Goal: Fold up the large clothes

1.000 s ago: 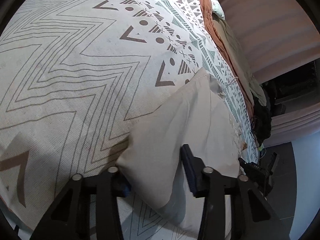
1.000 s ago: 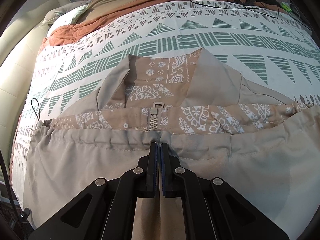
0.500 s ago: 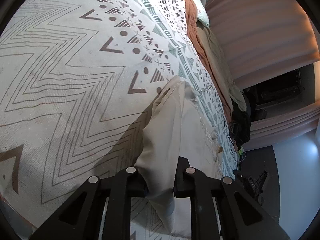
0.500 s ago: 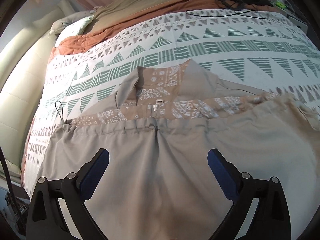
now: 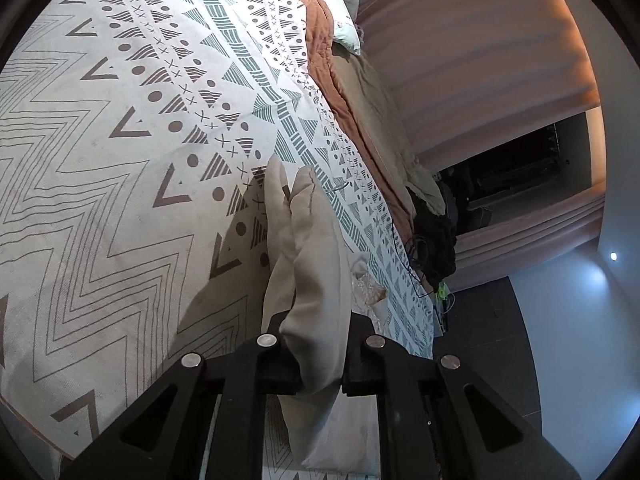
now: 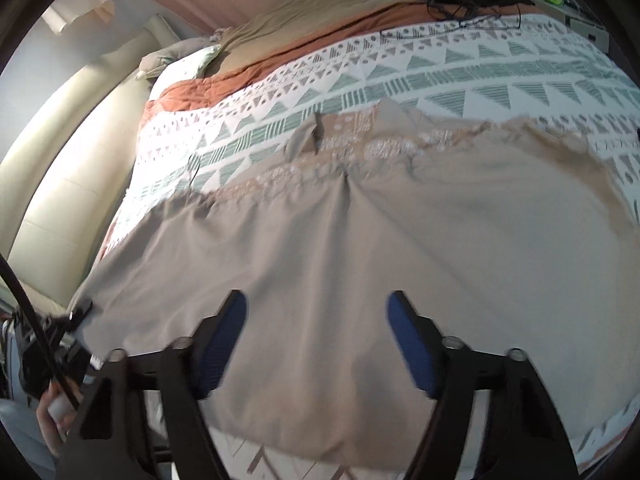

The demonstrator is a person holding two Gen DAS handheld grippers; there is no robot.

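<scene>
On the bed's patterned bedspread [image 6: 460, 80] lies the beige garment [image 6: 400, 232], spread flat, patterned lining showing at its far edge. Left tool [image 5: 318, 364]: closed on a bunched fold of the garment [image 5: 312, 248], lifted off the bedspread [image 5: 100, 160]. Right tool [image 6: 316, 336]: jaws wide, above the garment, gripping nothing.

The beige jacket [image 6: 400, 248] with a paisley lining lay spread on the bed, one edge lifted into a bunched fold [image 5: 316, 264].
</scene>
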